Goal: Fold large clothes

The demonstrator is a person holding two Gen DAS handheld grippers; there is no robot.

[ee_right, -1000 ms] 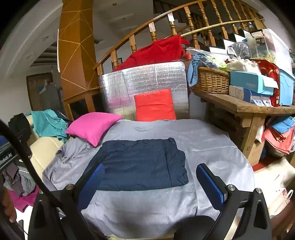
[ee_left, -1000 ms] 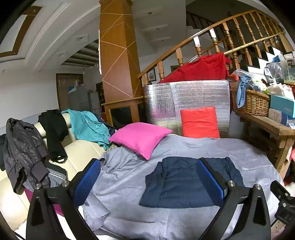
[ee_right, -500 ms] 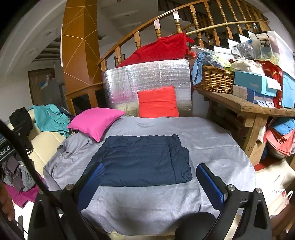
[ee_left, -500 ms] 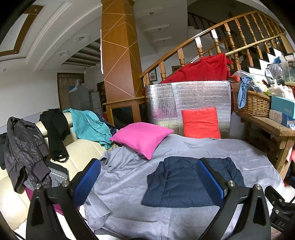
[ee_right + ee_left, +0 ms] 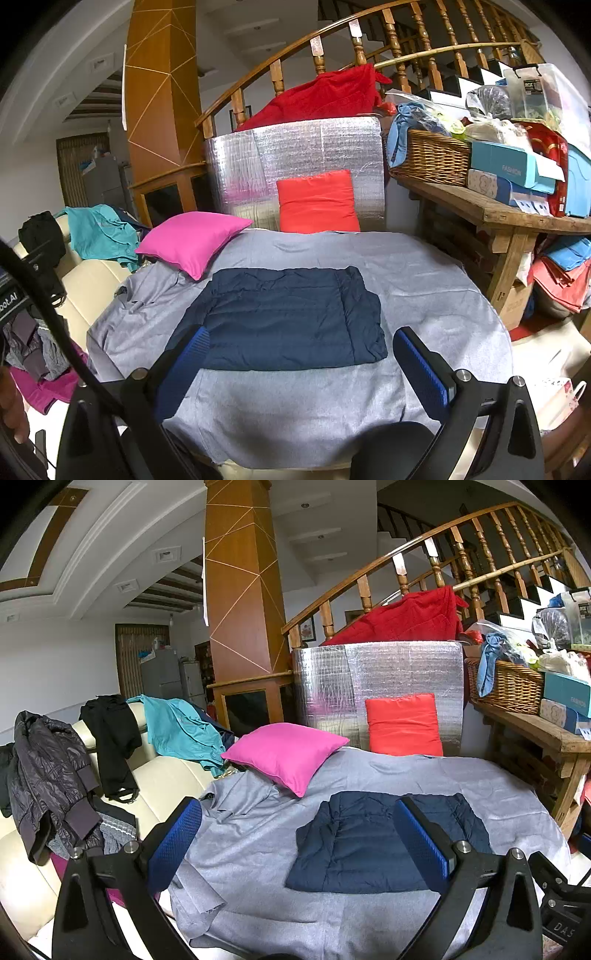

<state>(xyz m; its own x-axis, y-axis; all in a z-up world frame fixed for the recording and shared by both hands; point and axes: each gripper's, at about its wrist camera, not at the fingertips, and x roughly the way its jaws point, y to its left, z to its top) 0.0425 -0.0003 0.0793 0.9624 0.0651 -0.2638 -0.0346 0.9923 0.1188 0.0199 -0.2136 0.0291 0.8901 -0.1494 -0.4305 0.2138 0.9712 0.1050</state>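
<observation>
Left wrist view: the left tongs point(image 5: 295, 838) are spread wide with nothing between the blue pads point(image 5: 173, 843), held above the near edge of a round counter point(image 5: 517, 812) covered in a grey cloth. A navy jacket point(image 5: 365, 845), folded into a flat rectangle, lies on the cloth right of centre, partly behind the right-hand pad. A pink pillow point(image 5: 286, 753) rests at the counter's far left edge, apart from the jacket. A red pillow point(image 5: 404, 725) leans upright against a silver foil panel point(image 5: 376, 675) at the back. A cream sofa point(image 5: 92, 775) on the left carries a black jacket point(image 5: 48, 771) and a teal shirt point(image 5: 177, 731). A wicker basket point(image 5: 506, 686) sits on a wooden bench point(image 5: 535, 734) on the right.

Right wrist view: the right tongs point(image 5: 299, 369) are also wide apart and empty, above the counter's near edge. The navy jacket point(image 5: 288, 317) lies flat at the middle of the grey cloth, its near edge just beyond the pads point(image 5: 421, 369). The pink pillow point(image 5: 192, 240) lies at its far left corner; whether they touch I cannot tell. The red pillow point(image 5: 317, 203) stands behind. Boxes point(image 5: 509, 170) are stacked beside the basket point(image 5: 432, 158) on the bench.
</observation>
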